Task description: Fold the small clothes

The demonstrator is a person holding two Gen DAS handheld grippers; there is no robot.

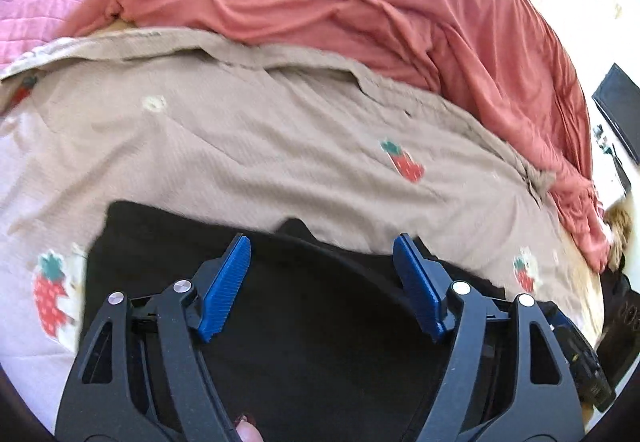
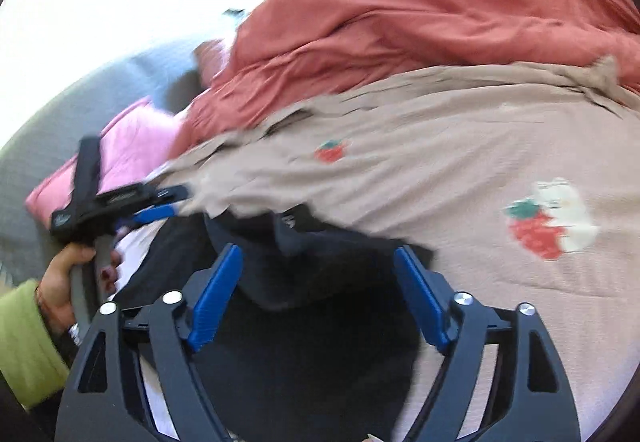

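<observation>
Your left gripper [image 1: 322, 248] has its blue jaws spread apart, nothing between them, hovering over the black fabric garment [image 1: 304, 306] lying flat at the near edge of the beige strawberry-print bedspread [image 1: 256, 146]. Your right gripper [image 2: 318, 260] is the same deal: jaws wide, garment right below.

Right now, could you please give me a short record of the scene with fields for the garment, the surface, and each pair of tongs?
garment: black garment, lying on the bedspread, near edge of bed
surface: beige strawberry-print bedspread
behind it: coral blanket, bunched
left tongs: open, nothing gripped, over the garment
right tongs: open, nothing gripped, over the garment
</observation>
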